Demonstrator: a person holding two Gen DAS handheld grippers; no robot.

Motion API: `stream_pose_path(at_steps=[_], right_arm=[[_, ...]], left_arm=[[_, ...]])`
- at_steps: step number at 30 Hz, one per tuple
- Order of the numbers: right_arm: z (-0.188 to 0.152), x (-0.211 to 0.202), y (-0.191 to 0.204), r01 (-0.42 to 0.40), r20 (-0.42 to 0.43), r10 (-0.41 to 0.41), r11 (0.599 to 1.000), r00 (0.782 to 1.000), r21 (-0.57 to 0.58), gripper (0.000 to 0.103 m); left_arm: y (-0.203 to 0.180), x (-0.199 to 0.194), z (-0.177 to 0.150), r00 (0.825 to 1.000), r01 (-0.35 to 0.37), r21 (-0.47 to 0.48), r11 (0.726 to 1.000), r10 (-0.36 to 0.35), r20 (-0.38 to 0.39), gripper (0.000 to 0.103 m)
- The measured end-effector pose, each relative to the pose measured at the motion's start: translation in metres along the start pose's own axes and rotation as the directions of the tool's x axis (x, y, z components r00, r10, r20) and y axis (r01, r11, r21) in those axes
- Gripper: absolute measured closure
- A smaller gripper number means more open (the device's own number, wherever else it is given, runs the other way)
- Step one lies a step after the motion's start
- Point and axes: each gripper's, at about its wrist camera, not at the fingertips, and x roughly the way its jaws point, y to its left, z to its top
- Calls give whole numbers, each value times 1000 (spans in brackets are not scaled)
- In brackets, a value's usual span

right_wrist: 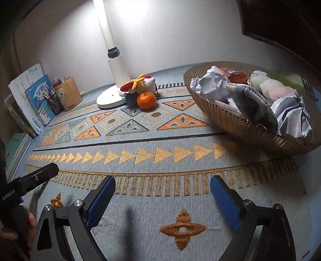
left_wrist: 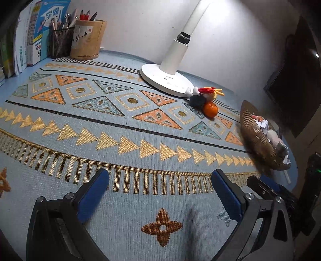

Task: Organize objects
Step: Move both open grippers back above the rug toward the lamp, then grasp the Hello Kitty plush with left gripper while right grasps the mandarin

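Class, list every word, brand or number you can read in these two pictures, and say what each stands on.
"学霸": blue book cover, by the pencil cups.
"GenRobot.AI": side of the left gripper, seen from the right wrist.
Smaller print on the books and the paper cup: too blurred.

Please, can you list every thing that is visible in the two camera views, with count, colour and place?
mat: one, blue with orange and gold patterns, covers the table.
lamp: one, white, at the back by the wall.
plush toy: one, white, red and yellow, against the lamp base.
tangerine: one, orange, in front of the toy, touching it.
bowl: one, brown ribbed, on the right; holds crumpled white paper, pale soft things and other items hard to tell.
pen holders: two, black mesh and tan, back left.
books: several, upright, far left.
left hand-held gripper: one, black with blue pads, open, empty.
right hand-held gripper: one, same colours, open, empty.
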Motion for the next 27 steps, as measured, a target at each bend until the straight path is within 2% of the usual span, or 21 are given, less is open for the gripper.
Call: stream_pose_path(at_steps=[3, 6, 7, 10, 11, 13, 15, 16, 18, 20, 22, 23, 24, 25, 27], right_arm=[[2, 0, 4, -14, -2, 14, 1000, 1000, -23, 8], [14, 10, 9, -142, -39, 142, 990, 989, -1, 5], [20, 15, 13, -158, -37, 159, 987, 987, 17, 5], [45, 34, 23, -130, -23, 131, 991, 991, 35, 7], [53, 43, 25, -123, -23, 125, 991, 992, 49, 17], [67, 66, 26, -117, -52, 122, 990, 991, 83, 29], [77, 87, 27, -79, -77, 87, 991, 993, 107, 30], [81, 94, 27, -58, -71, 66, 992, 995, 111, 30], [88, 100, 30, -18, -45, 22, 995, 999, 103, 30], [92, 105, 33, -20, -43, 24, 995, 999, 96, 30], [94, 108, 34, -17, -49, 21, 996, 999, 92, 30], [95, 108, 34, -14, -45, 18, 996, 999, 94, 30], [97, 110, 33, -5, -42, 9, 995, 999, 97, 30], [99, 112, 33, 6, -41, -2, 995, 999, 101, 30], [105, 118, 32, 7, -52, -1, 994, 999, 107, 29]], left_arm=[[-8, -1, 10, 998, 54, 55, 997, -53, -13, 1], [-28, -3, 43, 998, 54, 170, 984, -56, 3, 1], [-38, -3, 58, 998, 55, 226, 973, -60, 12, 1], [-67, 12, 101, 995, 82, 366, 927, -96, 21, 1], [-73, 24, 115, 995, 95, 391, 915, -105, 3, 1], [-83, 49, 139, 990, 138, 407, 903, -132, -42, 1], [-93, 78, 156, 978, 206, 404, 891, -177, -109, 2], [-99, 92, 162, 975, 219, 409, 886, -181, -131, 2], [-110, 119, 168, 975, 212, 435, 875, -158, -159, 2], [-115, 140, 170, 977, 194, 439, 877, -133, -167, 7], [-117, 152, 168, 968, 239, 432, 870, -175, -182, 9], [-120, 157, 165, 965, 248, 442, 862, -181, -188, 13], [-123, 162, 162, 967, 243, 459, 854, -175, -187, 28], [-126, 166, 160, 972, 224, 484, 846, -156, -178, 49], [-131, 175, 156, 979, 193, 526, 828, -125, -161, 61]])
